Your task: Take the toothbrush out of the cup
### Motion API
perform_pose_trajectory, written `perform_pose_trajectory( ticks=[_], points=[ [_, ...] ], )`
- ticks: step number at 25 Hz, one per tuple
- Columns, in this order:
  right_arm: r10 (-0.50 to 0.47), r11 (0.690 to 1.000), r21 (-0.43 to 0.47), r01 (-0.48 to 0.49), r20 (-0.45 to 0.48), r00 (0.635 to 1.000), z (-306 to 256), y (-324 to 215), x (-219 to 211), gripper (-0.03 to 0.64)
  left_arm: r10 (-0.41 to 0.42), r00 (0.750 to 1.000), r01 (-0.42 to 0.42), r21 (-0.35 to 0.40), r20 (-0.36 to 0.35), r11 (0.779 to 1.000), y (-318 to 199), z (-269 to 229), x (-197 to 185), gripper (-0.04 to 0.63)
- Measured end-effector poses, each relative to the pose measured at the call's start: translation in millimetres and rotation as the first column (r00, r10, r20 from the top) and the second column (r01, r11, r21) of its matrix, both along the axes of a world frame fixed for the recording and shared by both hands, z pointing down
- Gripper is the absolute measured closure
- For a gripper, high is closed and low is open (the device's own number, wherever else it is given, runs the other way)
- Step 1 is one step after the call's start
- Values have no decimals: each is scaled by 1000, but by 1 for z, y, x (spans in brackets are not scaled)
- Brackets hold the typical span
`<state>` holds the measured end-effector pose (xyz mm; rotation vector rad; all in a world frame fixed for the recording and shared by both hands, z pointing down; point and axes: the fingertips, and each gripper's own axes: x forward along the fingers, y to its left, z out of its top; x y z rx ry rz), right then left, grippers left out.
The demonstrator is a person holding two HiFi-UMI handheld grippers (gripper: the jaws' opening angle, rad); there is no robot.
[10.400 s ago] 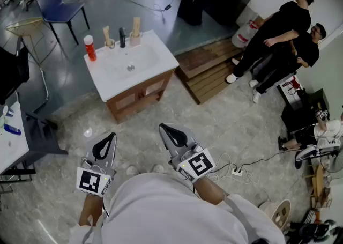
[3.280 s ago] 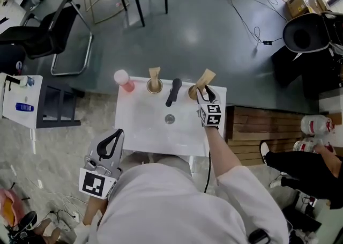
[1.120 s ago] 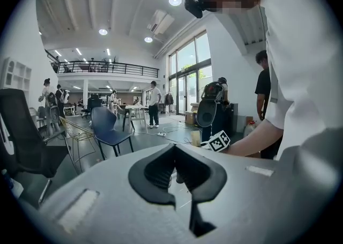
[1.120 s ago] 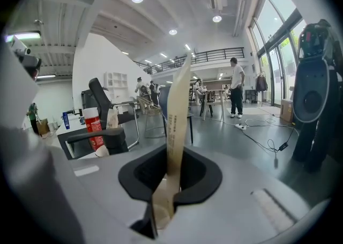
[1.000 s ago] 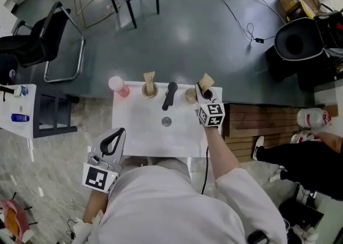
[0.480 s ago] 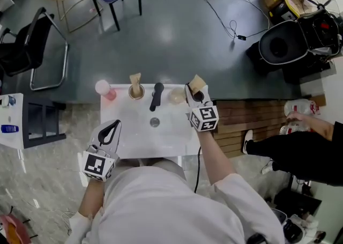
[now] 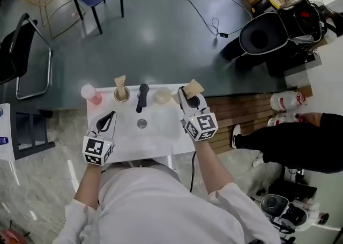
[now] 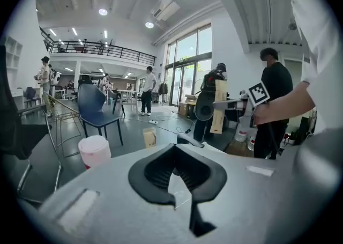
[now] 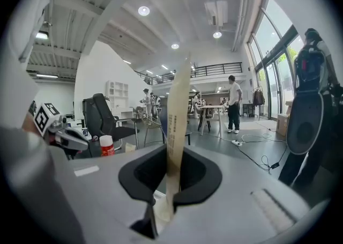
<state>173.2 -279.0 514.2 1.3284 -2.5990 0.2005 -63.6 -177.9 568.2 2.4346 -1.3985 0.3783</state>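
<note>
Looking down from overhead, the right tongs (image 7: 188,98) were clamped on the boxed toothbrush (image 7: 194,87). It was already out of the empty cup (image 7: 162,96), off to the cup's right over the white counter (image 7: 161,133). The left tongs (image 7: 109,117) hung near the counter's front left corner. In the left gripper view, those tongs (image 8: 178,194) were squeezed fully together with nothing in them, and a pink-capped bottle (image 8: 94,150) stood beyond. In the right gripper view, the tan toothbrush (image 9: 176,130) stood upright, pinched low down between the jaws.

Left tool (image 7: 110,115) closed, right tool (image 7: 187,94) clamping toothbrush (image 7: 195,86)
</note>
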Motion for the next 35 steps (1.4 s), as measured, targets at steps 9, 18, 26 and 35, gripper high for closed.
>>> perform_pose_trajectory(
  ticks=[9, 18, 26, 35],
  points=[
    [4, 999, 36, -5, 12, 1000, -42, 45, 12, 583, 6, 1000, -6, -74, 6, 997, -33, 51, 16, 589],
    [13, 999, 50, -15, 48, 999, -65, 68, 4, 583, -9, 999, 15, -134, 47, 991, -54, 94, 6, 589],
    [34, 997, 62, -37, 46, 998, -78, 86, 10, 583, -41, 996, 53, -171, 77, 984, -74, 119, 3, 572],
    [85, 994, 64, -88, 38, 996, -84, 99, 31, 584, -98, 989, 118, -179, 114, 977, -91, 131, 1, 473]
  ],
)
